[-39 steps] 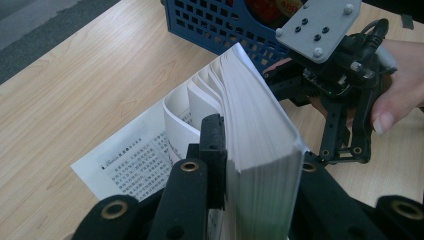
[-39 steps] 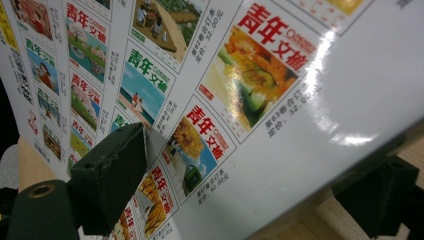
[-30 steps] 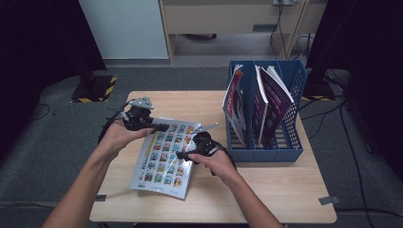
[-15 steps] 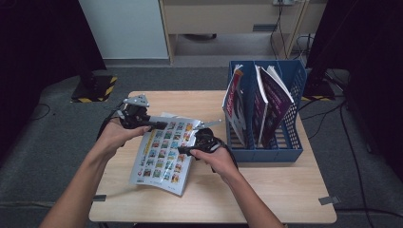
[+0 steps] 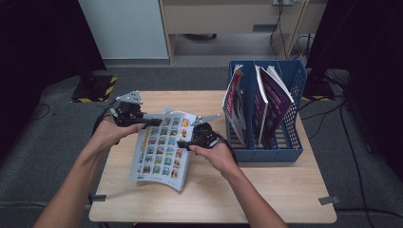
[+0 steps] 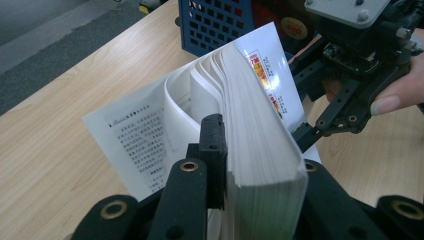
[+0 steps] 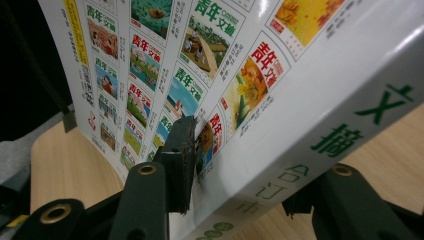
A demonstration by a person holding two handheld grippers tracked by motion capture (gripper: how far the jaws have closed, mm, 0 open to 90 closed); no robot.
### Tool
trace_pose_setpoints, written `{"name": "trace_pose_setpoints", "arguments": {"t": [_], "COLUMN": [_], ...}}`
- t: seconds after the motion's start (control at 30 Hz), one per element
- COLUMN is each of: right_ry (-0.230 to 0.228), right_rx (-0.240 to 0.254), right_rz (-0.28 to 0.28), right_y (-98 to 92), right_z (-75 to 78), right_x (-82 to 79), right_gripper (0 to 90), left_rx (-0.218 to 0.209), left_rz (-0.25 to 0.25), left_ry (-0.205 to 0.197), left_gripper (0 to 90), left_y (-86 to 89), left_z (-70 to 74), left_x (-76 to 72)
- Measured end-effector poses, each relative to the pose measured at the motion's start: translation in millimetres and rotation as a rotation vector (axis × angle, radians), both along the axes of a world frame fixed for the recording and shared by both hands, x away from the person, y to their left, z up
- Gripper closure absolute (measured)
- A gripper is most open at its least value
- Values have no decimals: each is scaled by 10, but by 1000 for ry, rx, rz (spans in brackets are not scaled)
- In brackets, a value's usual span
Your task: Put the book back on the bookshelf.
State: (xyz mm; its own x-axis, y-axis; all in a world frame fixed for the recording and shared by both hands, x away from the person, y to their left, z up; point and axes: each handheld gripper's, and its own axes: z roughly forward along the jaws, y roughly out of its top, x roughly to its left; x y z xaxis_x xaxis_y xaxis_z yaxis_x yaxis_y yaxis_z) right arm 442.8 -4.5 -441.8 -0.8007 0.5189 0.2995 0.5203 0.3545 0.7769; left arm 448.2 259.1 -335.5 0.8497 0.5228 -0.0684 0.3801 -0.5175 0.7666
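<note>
Pale wood-grain boards make up the surface, which stands on grey carpet with dark room corners at either side. Near its middle a thick white paperback magazine with a grid of small colourful cover pictures is held up off the wood between two hands, its near edge curling downward and hanging free.

At the right, the right claw takes the magazine by its spine edge. Its jaws have just been closing, and the magazine is between them. In the right gripper view one black pad sits flat against the printed cover, while the other jaw is below the white spine with green characters; whether that one presses on it I cannot tell.

Farther left, the left claw is clenched on the magazine's far-left edge. In the left gripper view its jaws pinch the thick block of pages, with a few loose leaves fanning open to the left and showing black printed text.

On the far right of the surface stands a blue perforated plastic file rack with upright compartments, holding several red and purple magazines that lean against its dividers. Beyond the surface, a pale cabinet stands against the far wall.
</note>
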Motion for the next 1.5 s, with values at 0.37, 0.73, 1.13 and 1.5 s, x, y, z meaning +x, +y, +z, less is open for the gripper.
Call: {"name": "trace_pose_setpoints", "arguments": {"t": [0.37,0.73,1.13,1.5], "right_ry": [-87,-132,-161,-196], "right_rx": [-88,-133,-182,-233], "right_rz": [-8,9,35,34], "right_y": [14,38,62,46], "right_z": [208,295,380,462], "right_x": [85,101,90,125], "right_gripper": [601,623,637,646], "left_rx": [-24,2,53,66], "left_rz": [29,45,24,26], "left_ry": [-37,-59,-43,-61], "left_gripper": [768,764,758,758], "left_y": [32,68,80,51], "left_z": [37,28,77,110], "left_x": [43,54,64,79]}}
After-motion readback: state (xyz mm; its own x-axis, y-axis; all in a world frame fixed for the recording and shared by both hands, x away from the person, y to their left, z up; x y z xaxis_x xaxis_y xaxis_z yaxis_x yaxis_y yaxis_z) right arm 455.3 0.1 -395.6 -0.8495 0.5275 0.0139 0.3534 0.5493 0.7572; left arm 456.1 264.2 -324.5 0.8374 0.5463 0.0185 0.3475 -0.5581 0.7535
